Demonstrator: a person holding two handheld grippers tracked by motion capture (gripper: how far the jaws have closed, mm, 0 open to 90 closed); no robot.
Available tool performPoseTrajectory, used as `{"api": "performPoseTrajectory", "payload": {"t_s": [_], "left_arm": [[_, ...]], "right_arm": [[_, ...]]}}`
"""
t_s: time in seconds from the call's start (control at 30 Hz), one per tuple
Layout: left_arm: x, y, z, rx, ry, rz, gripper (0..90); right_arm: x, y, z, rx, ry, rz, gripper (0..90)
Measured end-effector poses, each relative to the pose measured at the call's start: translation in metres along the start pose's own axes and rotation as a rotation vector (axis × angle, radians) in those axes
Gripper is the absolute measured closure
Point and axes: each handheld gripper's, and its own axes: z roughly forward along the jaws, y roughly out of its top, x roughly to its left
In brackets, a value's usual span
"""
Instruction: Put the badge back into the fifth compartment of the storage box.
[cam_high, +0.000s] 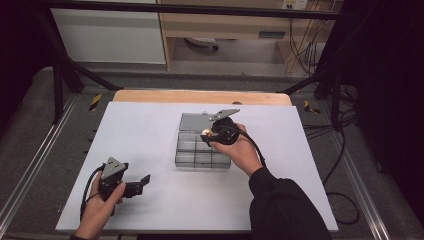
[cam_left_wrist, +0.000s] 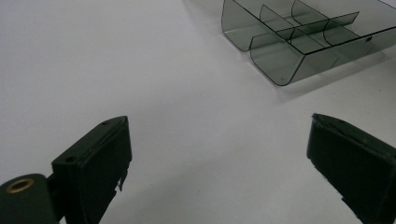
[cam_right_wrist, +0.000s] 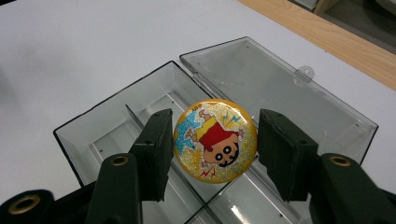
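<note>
- Badge (cam_right_wrist: 215, 141): round, gold-rimmed and glittery, with a cartoon child in a red shirt printed on it. In the right gripper view it sits between the two black jaws of the right gripper (cam_right_wrist: 212, 149), above the divided box. The left jaw touches its rim; a thin gap shows at the right jaw, so whether it is truly pinched or only cradled cannot be told.
- Box (cam_high: 202, 152): clear smoky plastic with inner partitions, lying near the middle of the white table cover (cam_high: 150, 140). Its lid (cam_right_wrist: 280, 88) is swung flat open on the far side, with a small latch tab on its outer edge.
- Right hand (cam_high: 240, 150): over the near right part of the box in the high view, holding the gripper above the compartments.
- Left gripper (cam_left_wrist: 217, 158): jaws spread wide, nothing between them, low over bare white surface. In the high view it is held by the left hand (cam_high: 102, 202) near the front left corner, well apart from the box.
- Room: wide bare cover lies left of the box and in front of it; the box's rounded near corner (cam_left_wrist: 280, 70) shows at the top of the left gripper view.
- Edges: a wooden strip (cam_high: 200, 96) borders the far side of the cover; grey floor (cam_high: 30, 130) and a dark frame lie beyond the table's sides.
</note>
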Motion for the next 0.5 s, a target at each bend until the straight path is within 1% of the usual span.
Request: {"api": "performPoseTrajectory", "payload": {"t_s": [0.5], "left_arm": [[-0.0004,-0.0001,0.0005,0.008,-0.002,0.005,6.9]], "right_arm": [[0.0015,-0.0015,0.0056,0.026,0.008,0.0,46.7]]}}
